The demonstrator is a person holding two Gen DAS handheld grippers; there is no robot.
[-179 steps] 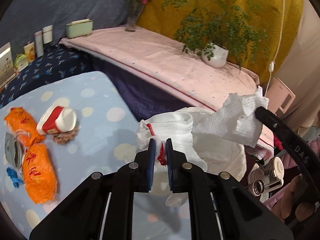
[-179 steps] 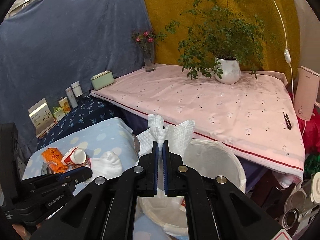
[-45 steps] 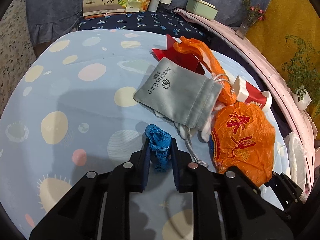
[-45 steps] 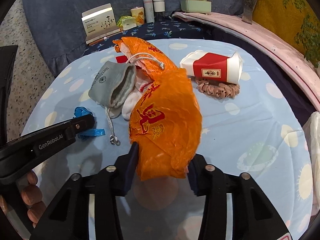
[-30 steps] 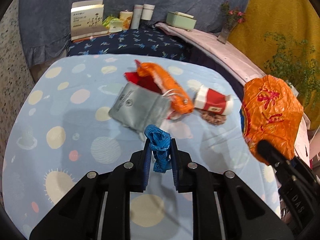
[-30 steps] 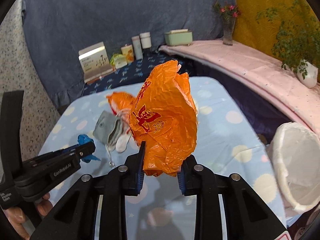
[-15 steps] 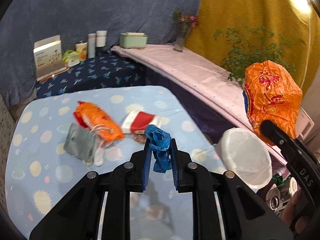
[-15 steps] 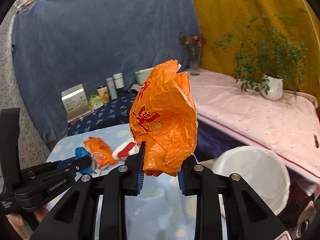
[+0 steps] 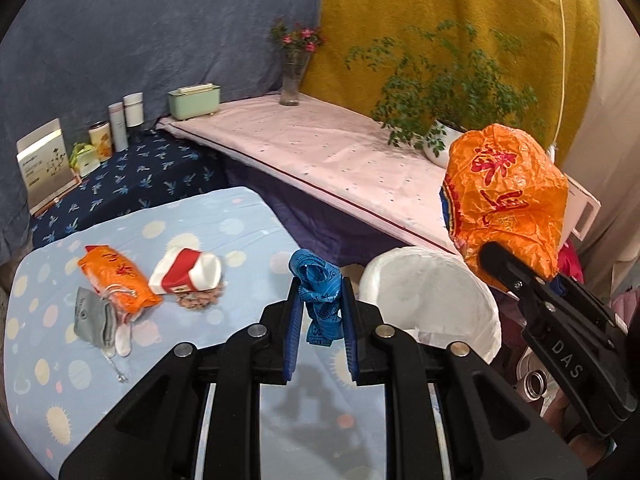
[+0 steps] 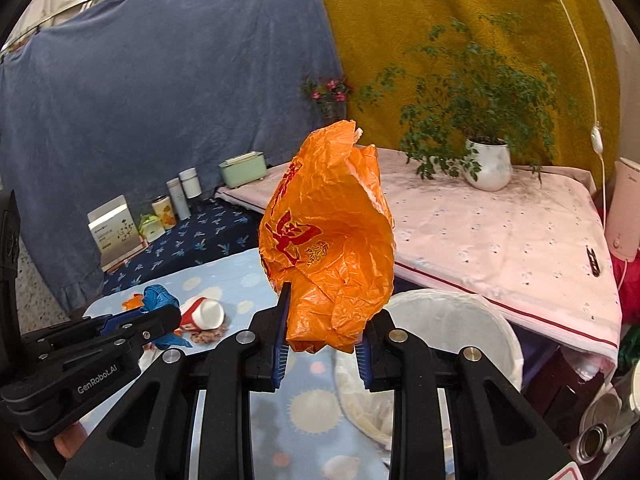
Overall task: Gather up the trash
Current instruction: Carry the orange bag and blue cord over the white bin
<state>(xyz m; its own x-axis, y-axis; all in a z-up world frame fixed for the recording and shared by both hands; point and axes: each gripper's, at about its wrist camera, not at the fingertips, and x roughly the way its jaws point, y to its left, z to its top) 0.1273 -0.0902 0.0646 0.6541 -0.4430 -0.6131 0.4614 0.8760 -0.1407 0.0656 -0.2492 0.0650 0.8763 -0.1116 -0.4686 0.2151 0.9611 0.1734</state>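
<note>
My left gripper [image 9: 320, 300] is shut on a crumpled blue tape [image 9: 319, 286], held up over the near edge of the spotted blue table [image 9: 168, 236]. My right gripper [image 10: 323, 320] is shut on a large crumpled orange plastic bag [image 10: 328, 248], which also shows in the left wrist view as the orange bag [image 9: 504, 200] at the right. A white-lined trash bin [image 9: 436, 292] stands just past both grippers, the same bin [image 10: 460, 320] lying below and right of the orange bag. On the table lie a second orange wrapper [image 9: 116, 280], a red-and-white cup [image 9: 188, 272] and a grey pouch [image 9: 94, 318].
A long pink-covered bench [image 9: 320, 160] runs behind the bin, carrying a potted plant [image 10: 486, 164], a flower vase [image 9: 292, 84] and a green box [image 9: 194, 100]. A dark blue patterned surface [image 9: 132, 184] holds tins and a card. Metal cans [image 9: 534, 380] sit on the floor at the right.
Both grippers have risen and swung from the table's middle toward the white bin, each keeping its load. The bin now lies close in front of them.
</note>
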